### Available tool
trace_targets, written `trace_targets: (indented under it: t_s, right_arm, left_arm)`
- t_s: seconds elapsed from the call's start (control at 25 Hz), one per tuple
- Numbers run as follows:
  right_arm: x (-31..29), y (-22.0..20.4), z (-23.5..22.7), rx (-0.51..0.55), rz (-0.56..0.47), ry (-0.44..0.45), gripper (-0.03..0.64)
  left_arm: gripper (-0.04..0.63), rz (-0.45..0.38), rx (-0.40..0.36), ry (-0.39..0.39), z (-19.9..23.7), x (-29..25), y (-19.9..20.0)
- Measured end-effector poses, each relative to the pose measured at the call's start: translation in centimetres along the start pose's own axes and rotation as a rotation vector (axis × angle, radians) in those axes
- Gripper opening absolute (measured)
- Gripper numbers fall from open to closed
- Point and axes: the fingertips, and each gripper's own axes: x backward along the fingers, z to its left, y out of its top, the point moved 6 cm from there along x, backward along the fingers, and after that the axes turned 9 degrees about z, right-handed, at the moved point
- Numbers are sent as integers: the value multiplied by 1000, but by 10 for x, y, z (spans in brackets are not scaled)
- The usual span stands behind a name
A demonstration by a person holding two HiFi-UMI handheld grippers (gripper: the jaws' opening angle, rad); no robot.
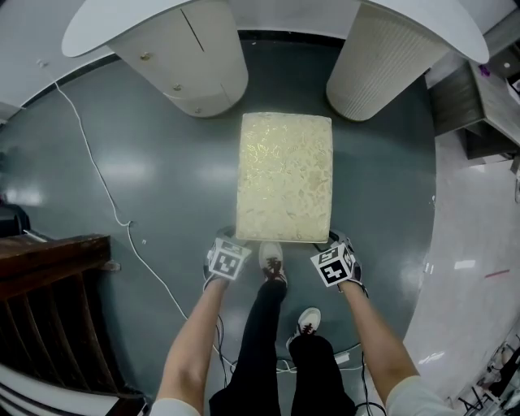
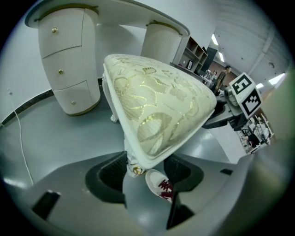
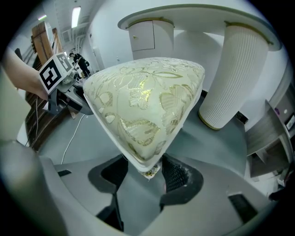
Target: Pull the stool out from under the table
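The stool (image 1: 284, 175), a rectangular seat in cream and gold fabric, stands on the grey floor just in front of the white table (image 1: 122, 24), between its two pedestals. My left gripper (image 1: 234, 242) is at the seat's near left corner and my right gripper (image 1: 333, 242) at the near right corner. In the left gripper view the stool (image 2: 156, 97) has its corner and leg top wedged between the jaws of the left gripper (image 2: 147, 170), which is shut on it. In the right gripper view the right gripper (image 3: 145, 173) is likewise shut on the stool (image 3: 143, 101) at its corner.
A drawer pedestal (image 1: 187, 65) and a ribbed pedestal (image 1: 382, 65) flank the stool's far end. A white cable (image 1: 89, 162) runs over the floor at left, beside dark wooden furniture (image 1: 49, 301). The person's shoe (image 1: 272, 260) is right behind the stool. A grey shelf unit (image 1: 479, 106) stands at right.
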Motion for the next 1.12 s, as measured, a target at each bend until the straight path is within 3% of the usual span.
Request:
trace_targets:
  t_s: [0.16,0.24,0.44,0.56,0.6,0.8,0.92,1.12]
  right_arm:
    - [7,-7,-4,85,45,-38,242]
    - [21,-16,-11,74,63,-45,244]
    - [90,-46,-36,8,69,-102,242]
    - [154,-53,-43,-44,13,-130,216]
    - [178,-53,-47,-64,-17,-142,189]
    - [300,-38,-67,-114,-206,-211,45]
    - [370,-17,-74,-113,-333,-264,21]
    - [499,-12,-50,-135,-510,-245,15]
  left_arm:
    - [270,2,153,11,-1,8,-14]
    - [279,23,220,11,-1,16,-27]
    - [279,31,250,14,-17,68,-43]
    - [273,-4,253,34,-27,118,-49]
    - [256,-26,260,53,-30,138,-48]
    - [43,-221,315,121,-49,246,-30]
    - [25,-357,261,150,-61,312,-2]
    - [20,-546,149,172,-117,420,18]
